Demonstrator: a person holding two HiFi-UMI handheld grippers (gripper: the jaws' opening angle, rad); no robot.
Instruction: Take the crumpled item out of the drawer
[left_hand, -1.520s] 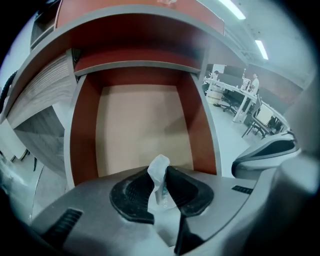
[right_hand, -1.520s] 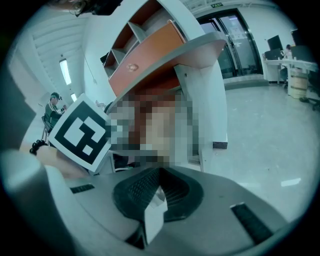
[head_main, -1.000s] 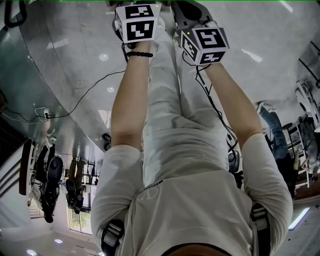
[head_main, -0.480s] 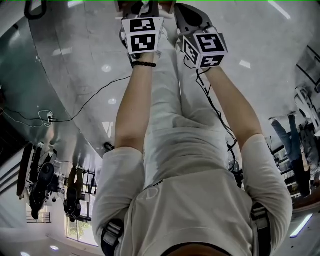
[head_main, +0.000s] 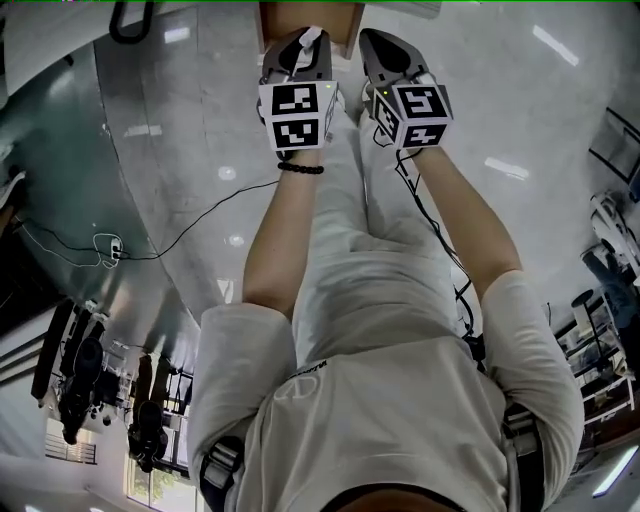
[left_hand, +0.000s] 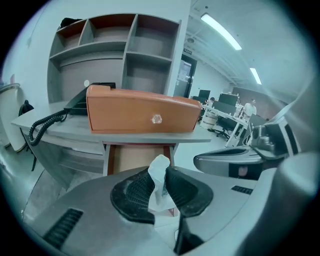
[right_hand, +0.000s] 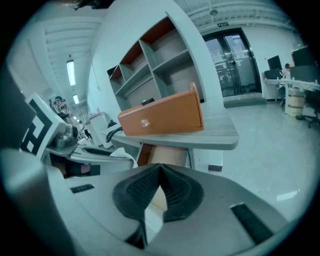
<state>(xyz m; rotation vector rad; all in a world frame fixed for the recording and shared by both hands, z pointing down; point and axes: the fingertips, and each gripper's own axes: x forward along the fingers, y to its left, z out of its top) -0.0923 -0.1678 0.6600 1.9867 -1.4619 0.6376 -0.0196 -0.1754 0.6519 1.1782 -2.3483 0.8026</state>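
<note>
A white crumpled paper (left_hand: 159, 186) sticks up between the black pads of my left gripper (left_hand: 160, 172), which is shut on it. It hangs in front of and above the open wooden drawer (left_hand: 136, 161) under the grey desk (left_hand: 75, 131). My right gripper (right_hand: 159, 170) is shut with nothing in it, and the same drawer (right_hand: 167, 155) lies beyond it. From the right gripper view the paper (right_hand: 122, 153) shows at the left gripper's tip. In the head view both grippers, left (head_main: 298, 55) and right (head_main: 386, 50), are held side by side before the drawer (head_main: 305, 18).
An orange box with a small knob (left_hand: 142, 115) stands on the desk above the drawer. A phone with a coiled cord (left_hand: 46, 125) lies at the desk's left, with a shelf unit (left_hand: 125, 50) behind. Office desks and people are far to the right.
Both grippers have dropped away from the top edge of the head view, staying side by side. More of the wooden drawer now shows beyond them.
</note>
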